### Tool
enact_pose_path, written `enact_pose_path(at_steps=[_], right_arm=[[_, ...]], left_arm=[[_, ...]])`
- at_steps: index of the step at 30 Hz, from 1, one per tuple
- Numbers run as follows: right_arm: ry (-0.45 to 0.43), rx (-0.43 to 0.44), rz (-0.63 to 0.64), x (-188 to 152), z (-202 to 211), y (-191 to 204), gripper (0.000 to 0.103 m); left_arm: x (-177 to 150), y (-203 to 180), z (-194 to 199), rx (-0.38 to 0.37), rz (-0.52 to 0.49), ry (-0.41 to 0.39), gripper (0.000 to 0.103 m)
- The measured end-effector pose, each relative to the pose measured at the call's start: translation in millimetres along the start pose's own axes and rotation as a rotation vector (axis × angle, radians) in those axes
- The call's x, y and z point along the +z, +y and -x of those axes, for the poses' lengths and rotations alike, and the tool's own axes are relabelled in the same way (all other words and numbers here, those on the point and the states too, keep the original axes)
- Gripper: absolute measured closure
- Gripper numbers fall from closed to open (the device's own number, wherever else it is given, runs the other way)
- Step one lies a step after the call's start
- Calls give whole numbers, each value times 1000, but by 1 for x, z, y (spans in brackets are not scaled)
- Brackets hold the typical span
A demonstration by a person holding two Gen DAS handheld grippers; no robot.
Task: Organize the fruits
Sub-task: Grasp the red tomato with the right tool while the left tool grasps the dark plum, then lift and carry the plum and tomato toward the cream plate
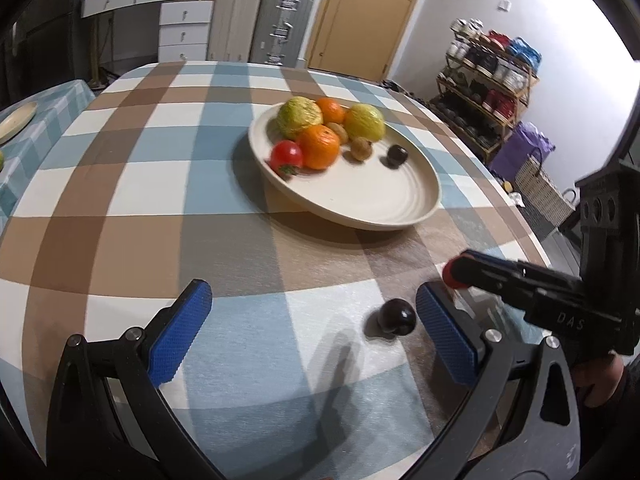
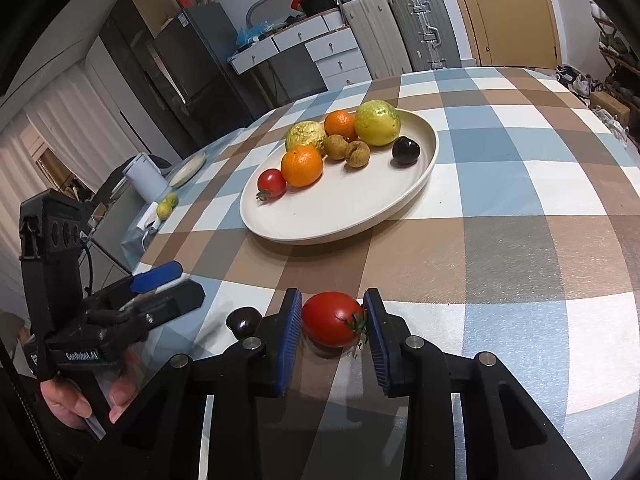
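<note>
Your left gripper (image 1: pixel 312 328) hovers over the checked blue, brown and white tablecloth (image 2: pixel 520 240) with its blue-padded jaws spread wide and nothing between them. The small dark round plum-like fruit (image 1: pixel 396 316) lies on the cloth just beside the right-hand pad, loose and not gripped.

To its right, your right gripper (image 2: pixel 332 328) has its jaws drawn in around the small red tomato with a green stalk (image 2: pixel 334 322). The left pad touches the skin; the right pad meets the stalk end. The tomato appears still to rest on the cloth, near you.

The step in hand is the pickup of this tomato. The round cream plate (image 2: pixel 400 208) sits farther away, at the centre of the table, already holding oranges, yellow-green fruits, brown longan-like fruits, a tomato and a dark fruit.

Next, lift the tomato clear, carry it away from you over the plate's near rim, and set it on the bare near part. Grip gently: the skin likely bruises.
</note>
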State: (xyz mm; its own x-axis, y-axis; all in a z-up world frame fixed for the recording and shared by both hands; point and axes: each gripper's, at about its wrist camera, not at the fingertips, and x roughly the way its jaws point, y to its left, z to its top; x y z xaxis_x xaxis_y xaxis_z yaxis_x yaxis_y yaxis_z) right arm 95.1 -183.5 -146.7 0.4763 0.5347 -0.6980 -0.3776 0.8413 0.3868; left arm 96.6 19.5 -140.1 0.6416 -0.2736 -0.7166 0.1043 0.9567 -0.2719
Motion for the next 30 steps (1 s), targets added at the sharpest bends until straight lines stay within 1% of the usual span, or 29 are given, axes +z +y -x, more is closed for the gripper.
enact_pose_path(at_steps=[7, 12, 14, 16, 18, 19, 20, 21, 22, 24, 25, 26, 27, 28, 29, 30], right_arm=[[-28, 3, -15, 3, 8, -8, 71], [-42, 9, -25, 3, 13, -14, 71], [-42, 7, -24, 3, 13, -16, 71], [-44, 5, -21, 3, 12, -17, 71], [-47, 10, -22, 3, 13, -17, 74], [-46, 13, -24, 2, 13, -18, 75], [-43, 17, -24, 2, 13, -18, 75], [-45, 17, -22, 2, 13, -18, 75], [-46, 19, -20, 1, 13, -18, 75], [-46, 21, -13, 1, 13, -17, 76], [-44, 19, -10, 1, 13, -17, 76], [-42, 18, -9, 1, 12, -17, 76], [-42, 17, -11, 1, 13, -17, 76], [-42, 20, -12, 1, 13, -17, 76], [-43, 23, -14, 1, 14, -18, 76], [-43, 21, -16, 1, 14, -18, 76]], left_arm=[[-4, -24, -10, -32, -86, 34, 1], [-4, -33, -11, -50, -102, 32, 2], [-4, -35, -12, -49, -108, 36, 4], [-3, -36, -11, -62, -108, 37, 10], [-3, -37, -12, -64, -114, 41, 20], [-2, -38, -13, -63, -116, 46, 23], [-2, -39, -13, -66, -116, 48, 30], [-2, -39, -13, -73, -116, 50, 34], [-2, -39, -13, -82, -118, 53, 36], [-4, -42, -14, -91, -135, 59, 51], [-5, -44, -15, -92, -144, 67, 54], [-6, -45, -17, -96, -151, 79, 60], [-8, -46, -19, -99, -153, 93, 70], [-9, -46, -22, -100, -153, 107, 75], [-10, -46, -23, -108, -151, 116, 77], [-11, -46, -23, -112, -151, 111, 81]])
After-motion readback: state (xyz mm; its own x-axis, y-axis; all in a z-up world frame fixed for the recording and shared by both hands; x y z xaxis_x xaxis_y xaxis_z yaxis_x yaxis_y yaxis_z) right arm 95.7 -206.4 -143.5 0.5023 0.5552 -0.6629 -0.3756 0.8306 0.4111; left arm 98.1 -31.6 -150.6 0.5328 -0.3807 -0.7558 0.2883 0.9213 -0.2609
